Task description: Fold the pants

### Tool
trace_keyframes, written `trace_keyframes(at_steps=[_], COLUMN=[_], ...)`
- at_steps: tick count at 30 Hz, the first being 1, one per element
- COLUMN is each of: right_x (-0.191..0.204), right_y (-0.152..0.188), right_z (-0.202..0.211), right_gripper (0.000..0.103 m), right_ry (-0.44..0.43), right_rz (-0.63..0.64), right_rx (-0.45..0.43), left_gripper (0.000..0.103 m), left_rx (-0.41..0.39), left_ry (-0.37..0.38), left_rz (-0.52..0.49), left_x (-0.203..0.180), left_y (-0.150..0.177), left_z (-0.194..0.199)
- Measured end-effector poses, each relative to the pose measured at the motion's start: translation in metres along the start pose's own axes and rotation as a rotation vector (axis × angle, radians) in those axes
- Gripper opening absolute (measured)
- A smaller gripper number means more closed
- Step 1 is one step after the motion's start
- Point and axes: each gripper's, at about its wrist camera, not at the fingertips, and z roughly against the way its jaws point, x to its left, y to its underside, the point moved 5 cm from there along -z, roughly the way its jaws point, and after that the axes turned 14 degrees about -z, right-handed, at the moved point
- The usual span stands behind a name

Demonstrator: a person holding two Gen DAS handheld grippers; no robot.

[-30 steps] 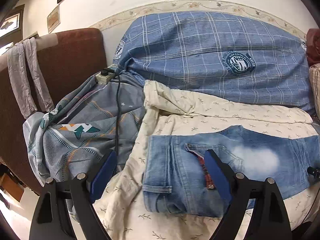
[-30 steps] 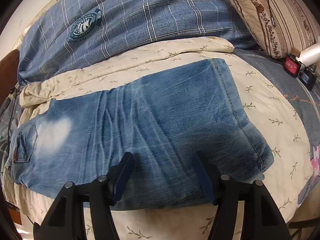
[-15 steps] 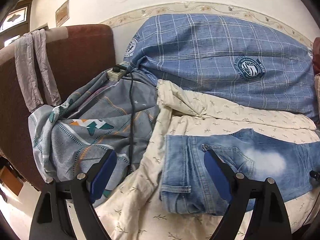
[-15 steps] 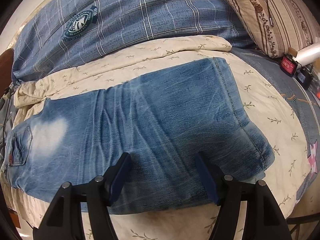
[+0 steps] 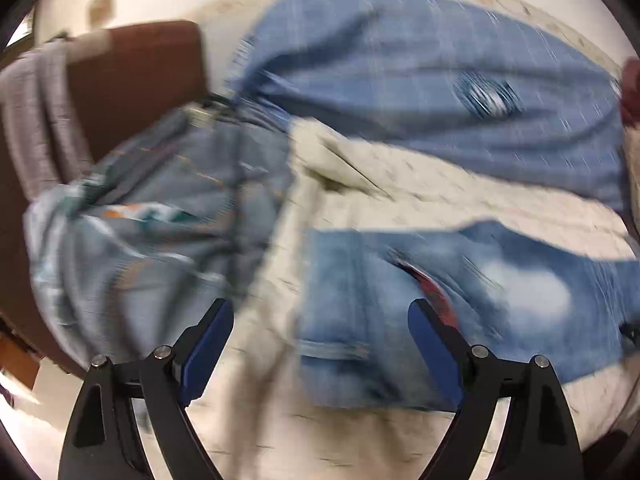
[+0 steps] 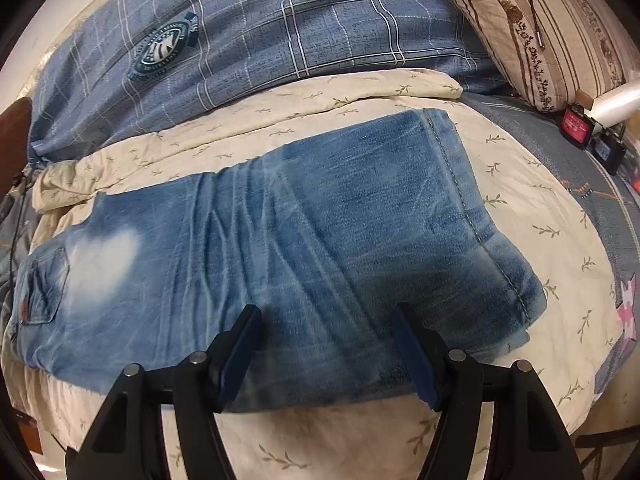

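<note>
Folded jeans (image 6: 288, 248) lie flat on the cream sheet (image 6: 520, 184), filling mid-frame. Right gripper (image 6: 326, 350), jaws wide and empty, hangs over their lower edge. Left gripper (image 5: 320, 344), likewise wide, frames the waistband end at lower right of its blurred view.

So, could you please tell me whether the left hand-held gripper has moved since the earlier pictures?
Yes. The left hand-held gripper has swung back right: the jeans sit more centrally between its fingers than half a second ago, and the view is motion-blurred.

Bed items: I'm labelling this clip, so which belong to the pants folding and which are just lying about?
Job:
jeans
left gripper, open
right gripper, open

Lying about:
cream sheet
blue plaid pillow
striped cushion
grey patterned blanket
</note>
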Motion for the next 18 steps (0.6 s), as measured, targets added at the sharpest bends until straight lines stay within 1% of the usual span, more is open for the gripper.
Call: trace_keyframes(at_steps=[3, 4, 5, 7, 9, 10, 12, 14, 15, 17, 18], right_x=[-0.004, -0.006, -0.009, -0.018, -0.032, -0.038, -0.046, -0.047, -0.044, -0.034, -0.031], right_y=[0.003, 0.003, 0.002, -0.005, -0.017, -0.022, -0.039, -0.056, -0.065, -0.080, -0.085], right_z=[0.006, 0.009, 0.013, 0.021, 0.028, 0.030, 0.031, 0.030, 0.026, 0.014, 0.007], right_gripper=[0.071, 0.071, 0.071, 0.071, 0.071, 0.071, 0.071, 0.071, 0.071, 0.069, 0.065], right_ry=[-0.028, -0.046, -0.073, -0.112, -0.126, -0.132, -0.164, -0.213, -0.234, -0.256, -0.253], right_rz=[0.009, 0.010, 0.003, -0.027, -0.067, -0.085, -0.124, -0.151, -0.158, -0.158, -0.158], right_rx=[0.015, 0.020, 0.022, 0.013, -0.013, -0.024, -0.043, -0.050, -0.048, -0.039, -0.039], left_gripper=[0.089, 0.089, 0.089, 0.089, 0.089, 0.091, 0.091, 0.091, 0.091, 0.091, 0.091], left_rx=[0.060, 0.080, 0.103, 0.170, 0.215, 0.236, 0.234, 0.224, 0.202, 0.163, 0.141], left_ry=[0.074, 0.115, 0.132, 0.144, 0.157, 0.156, 0.143, 0.114, 0.099, 0.101, 0.106], left_rz=[-0.035, -0.047, -0.059, -0.077, -0.080, -0.075, -0.070, -0.084, -0.095, -0.117, -0.136], left_x=[-0.033, -0.046, -0.055, -0.070, -0.077, -0.079, -0.082, -0.086, -0.090, -0.099, -0.104], left_y=[0.000, 0.000, 0.000, 0.003, 0.007, 0.009, 0.008, 0.005, 0.002, -0.005, -0.009], left_z=[-0.021, -0.030, -0.037, -0.056, -0.071, -0.077, -0.077, -0.071, -0.064, -0.054, -0.049])
